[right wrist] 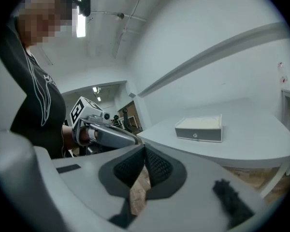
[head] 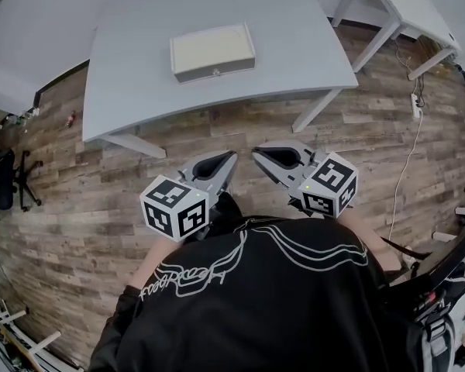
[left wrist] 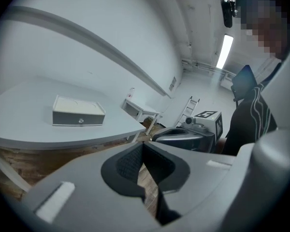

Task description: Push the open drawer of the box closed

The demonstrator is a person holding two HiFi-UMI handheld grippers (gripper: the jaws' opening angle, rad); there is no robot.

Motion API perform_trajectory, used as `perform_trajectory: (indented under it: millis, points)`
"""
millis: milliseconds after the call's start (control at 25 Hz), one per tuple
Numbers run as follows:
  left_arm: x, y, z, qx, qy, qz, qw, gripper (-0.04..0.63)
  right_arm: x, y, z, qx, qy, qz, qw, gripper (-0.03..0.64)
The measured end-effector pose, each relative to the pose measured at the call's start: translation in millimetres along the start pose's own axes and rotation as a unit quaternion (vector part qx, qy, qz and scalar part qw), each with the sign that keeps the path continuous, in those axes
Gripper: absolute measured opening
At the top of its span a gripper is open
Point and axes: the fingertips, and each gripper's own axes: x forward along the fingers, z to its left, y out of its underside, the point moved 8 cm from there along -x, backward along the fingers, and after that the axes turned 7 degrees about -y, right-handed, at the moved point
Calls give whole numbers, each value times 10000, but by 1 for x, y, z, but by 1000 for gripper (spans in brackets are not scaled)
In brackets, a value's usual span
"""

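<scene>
A flat white box (head: 212,51) with a pale top lies on the grey table (head: 139,68); its grey drawer front with a small knob (head: 215,70) faces me. How far the drawer stands out I cannot tell. The box also shows in the left gripper view (left wrist: 78,111) and the right gripper view (right wrist: 199,128). Both grippers hang close to my body, over the floor and short of the table's near edge. My left gripper (head: 232,155) (left wrist: 142,144) and right gripper (head: 255,153) (right wrist: 145,148) are shut and empty, their tips almost meeting.
Slanted table legs (head: 318,108) (head: 136,143) stand between me and the box. A second white table (head: 403,6) is at the back right, a cable and power strip (head: 415,103) lie on the wooden floor at right, and a black chair (head: 4,178) stands at left.
</scene>
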Motion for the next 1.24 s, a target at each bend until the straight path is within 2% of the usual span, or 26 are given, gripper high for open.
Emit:
perform_trajectory:
  millis: [160, 480, 1240]
  points:
    - [-12, -3, -33, 264, -5, -178, 9995, 6, -25, -4, 22, 41, -155, -137, 9998, 9]
    - [-28, -7, -70, 580, -25, -408, 9975, 6, -49, -5, 47, -236, -99, -138, 9996, 9]
    - [-21, -5, -73, 688, 14, -308, 9972, 6, -48, -1, 45, -238, -92, -129, 9996, 9]
